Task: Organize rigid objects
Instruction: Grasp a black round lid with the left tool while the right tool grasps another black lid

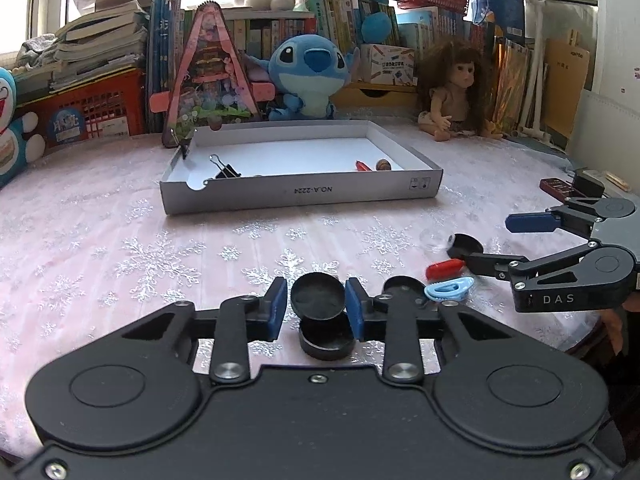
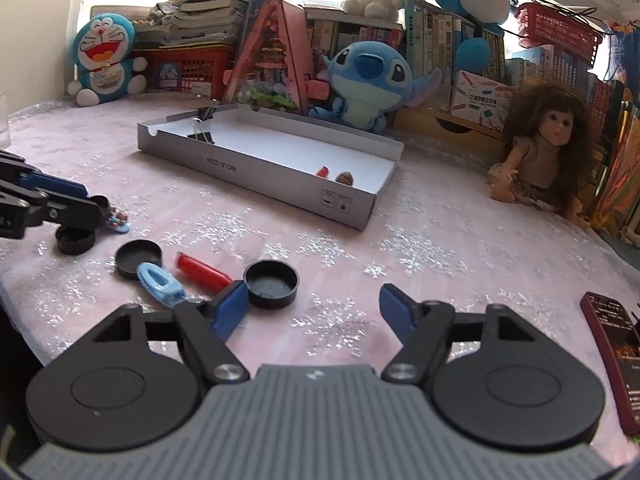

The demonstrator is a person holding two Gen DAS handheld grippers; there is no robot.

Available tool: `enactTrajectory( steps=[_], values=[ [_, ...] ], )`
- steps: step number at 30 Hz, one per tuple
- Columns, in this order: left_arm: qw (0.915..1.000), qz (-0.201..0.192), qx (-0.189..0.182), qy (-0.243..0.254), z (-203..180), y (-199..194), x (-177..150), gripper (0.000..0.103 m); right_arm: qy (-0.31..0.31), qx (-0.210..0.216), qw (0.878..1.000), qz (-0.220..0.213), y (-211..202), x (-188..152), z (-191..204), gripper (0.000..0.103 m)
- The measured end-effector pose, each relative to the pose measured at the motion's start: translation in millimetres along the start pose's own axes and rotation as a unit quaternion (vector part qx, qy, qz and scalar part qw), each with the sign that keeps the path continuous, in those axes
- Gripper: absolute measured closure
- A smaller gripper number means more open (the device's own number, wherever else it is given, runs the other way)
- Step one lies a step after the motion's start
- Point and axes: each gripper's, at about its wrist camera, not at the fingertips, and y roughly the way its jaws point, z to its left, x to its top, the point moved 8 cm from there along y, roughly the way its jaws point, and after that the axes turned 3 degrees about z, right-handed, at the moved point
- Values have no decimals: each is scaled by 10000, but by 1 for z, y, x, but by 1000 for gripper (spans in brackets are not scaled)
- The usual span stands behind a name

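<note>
Left gripper [image 1: 316, 306] has its blue pads clamped on a round black cap [image 1: 318, 295], lifted just clear of a second black cap [image 1: 327, 340] lying on the desk [image 1: 100, 240] beneath it. Looks like the carry step: next it must travel forward to the grey tray [image 1: 300, 194], well apart, and release over the white floor. Right gripper [image 2: 312, 310] hangs wide and empty, near another cap [image 2: 271, 283].
</note>
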Motion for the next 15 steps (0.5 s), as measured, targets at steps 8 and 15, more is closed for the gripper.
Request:
enactTrajectory(
  steps=[8,15],
  values=[
    [10000,33,30,18,0,3,0,73,30,28,10000,-7,3,1,0,23],
    [9999,112,-16,27,-5,10,-2,73,32,136,9999,-21,8,5,7,25]
  ],
)
